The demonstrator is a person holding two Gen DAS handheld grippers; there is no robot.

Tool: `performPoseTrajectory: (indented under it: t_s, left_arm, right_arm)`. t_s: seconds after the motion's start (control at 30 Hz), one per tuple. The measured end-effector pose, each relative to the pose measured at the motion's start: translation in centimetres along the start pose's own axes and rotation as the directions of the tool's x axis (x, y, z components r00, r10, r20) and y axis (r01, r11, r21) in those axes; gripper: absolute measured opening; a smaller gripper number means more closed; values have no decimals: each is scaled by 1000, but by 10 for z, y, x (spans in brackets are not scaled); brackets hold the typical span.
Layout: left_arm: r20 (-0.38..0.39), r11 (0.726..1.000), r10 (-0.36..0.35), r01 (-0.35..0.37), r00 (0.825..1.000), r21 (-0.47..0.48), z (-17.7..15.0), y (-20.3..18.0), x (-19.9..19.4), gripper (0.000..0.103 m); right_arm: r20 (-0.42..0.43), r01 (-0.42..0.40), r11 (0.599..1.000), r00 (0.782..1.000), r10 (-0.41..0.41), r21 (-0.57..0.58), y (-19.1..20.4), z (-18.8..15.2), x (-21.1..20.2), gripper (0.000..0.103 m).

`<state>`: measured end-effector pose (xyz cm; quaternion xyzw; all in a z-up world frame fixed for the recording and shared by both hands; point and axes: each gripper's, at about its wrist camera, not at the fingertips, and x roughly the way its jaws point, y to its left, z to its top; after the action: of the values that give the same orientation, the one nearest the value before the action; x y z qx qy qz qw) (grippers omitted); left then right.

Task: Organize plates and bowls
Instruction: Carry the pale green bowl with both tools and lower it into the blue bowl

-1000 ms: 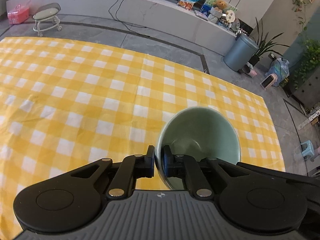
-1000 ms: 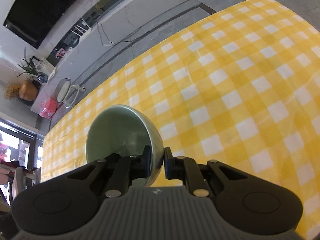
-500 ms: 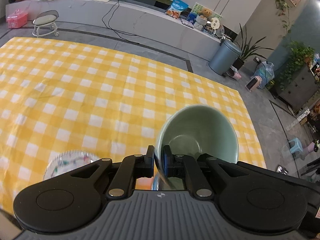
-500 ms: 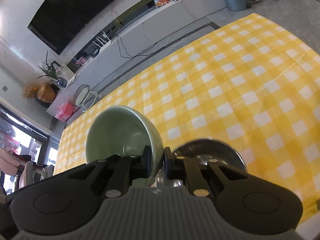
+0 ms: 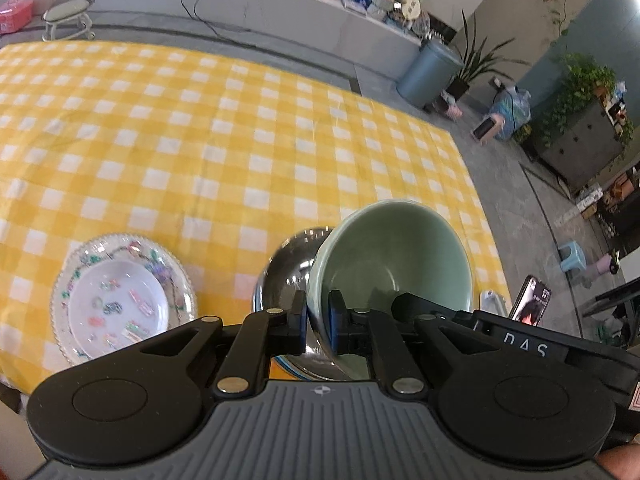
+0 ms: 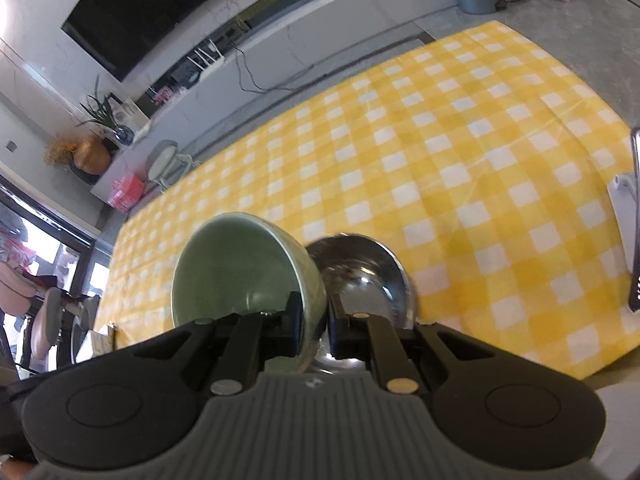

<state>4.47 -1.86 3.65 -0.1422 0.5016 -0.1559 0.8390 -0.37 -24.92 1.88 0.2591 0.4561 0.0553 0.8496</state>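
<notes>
My left gripper (image 5: 317,322) is shut on the rim of a pale green bowl (image 5: 396,256) and holds it tilted above a shiny steel bowl (image 5: 288,268) on the yellow checked tablecloth (image 5: 224,128). My right gripper (image 6: 318,322) is shut on the rim of another green bowl (image 6: 240,268), also tilted, just left of the steel bowl (image 6: 360,276). A clear glass plate with a small white patterned plate stacked on it (image 5: 120,300) lies left of the steel bowl.
A phone on a white stand (image 5: 532,304) sits at the table's right edge; it also shows in the right wrist view (image 6: 634,240). Beyond the table are a grey counter, a bin (image 5: 428,72) and a stool (image 5: 68,12).
Both grippers have pulled back and up with their green bowls. The steel bowl, the stacked plates and the phone have come into view near the table's front edge.
</notes>
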Motion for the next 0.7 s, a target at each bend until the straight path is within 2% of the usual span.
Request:
performPoseTrajectory:
  t_s: [0.27,0.7]
  left_arm:
    - [-107,999,19,-16,994,34,-4,1,30,11]
    - [-142,985,97,-74,985,157,5,-12,47,12]
  right_arm:
    - [-62,37,999,997,-36,19,-20,-6,23,10]
    - [-111,63,997,992,-66,-36,-22,2,48,9]
